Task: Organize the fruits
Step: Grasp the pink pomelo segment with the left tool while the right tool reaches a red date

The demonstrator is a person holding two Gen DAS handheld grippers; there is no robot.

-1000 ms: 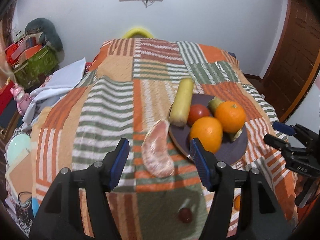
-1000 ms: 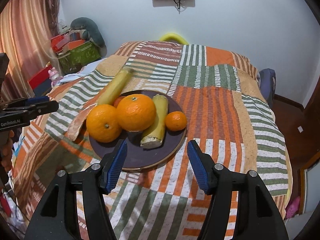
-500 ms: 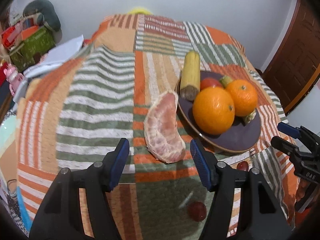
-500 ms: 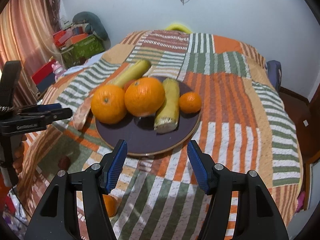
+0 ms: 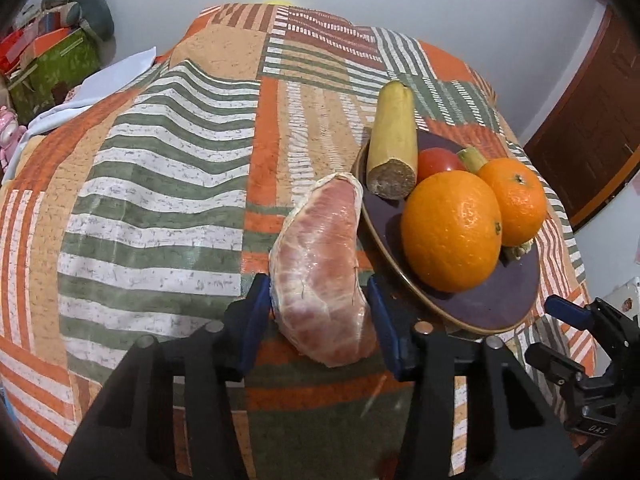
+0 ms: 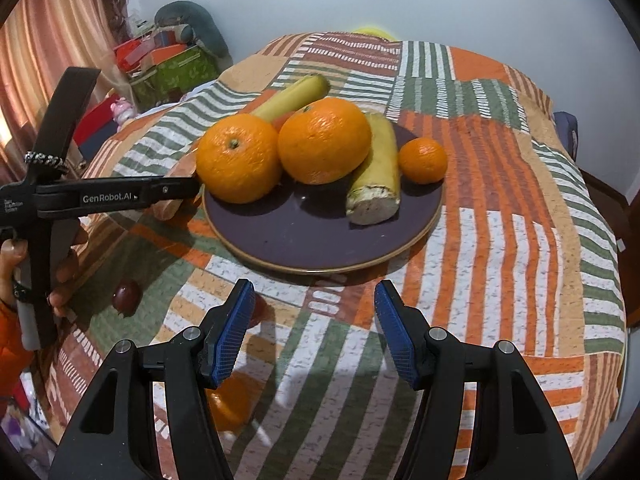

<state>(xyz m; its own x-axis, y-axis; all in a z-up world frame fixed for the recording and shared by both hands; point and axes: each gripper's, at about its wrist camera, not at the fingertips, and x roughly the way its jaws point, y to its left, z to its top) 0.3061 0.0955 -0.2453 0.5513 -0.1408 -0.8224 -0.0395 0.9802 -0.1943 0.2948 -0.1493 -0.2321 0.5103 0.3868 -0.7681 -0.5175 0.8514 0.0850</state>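
Straddling a peeled pomelo segment [image 5: 320, 280] on the patchwork bedspread [image 5: 160, 200], the left gripper [image 5: 318, 320] has a blue pad on each flank of the pink wedge; the pads look to be touching or all but touching it, though whether they are already pressing cannot be told from the left wrist view. The segment lies on the cloth just beside the left rim of the dark plate [image 5: 492, 304], its far tip close to the cut end of a yellow banana-like fruit [image 5: 392, 140]. On the plate, moving right, sit a red fruit [image 5: 438, 162], a large orange [image 5: 452, 232] and a second orange [image 5: 516, 200]. In the right wrist view a second cut yellow fruit [image 6: 378, 176] and a small mandarin [image 6: 423, 160] complete the pile. Nearer the bed's front edge, off the plate, a small dark red fruit [image 6: 127, 296] rests on the cloth, and another orange fruit [image 6: 230, 404] shows partly behind the right gripper's left finger. The right gripper [image 6: 316, 328] hangs above the bedspread in front of the plate, jaws spread wide with nothing between them.

The step in hand appears to be picking up the loose segment to join the plated fruit. The next move calls for a gentle squeeze, as the soft flesh would likely bruise or tear, then a short lift over the rim to the bare front of the plate.
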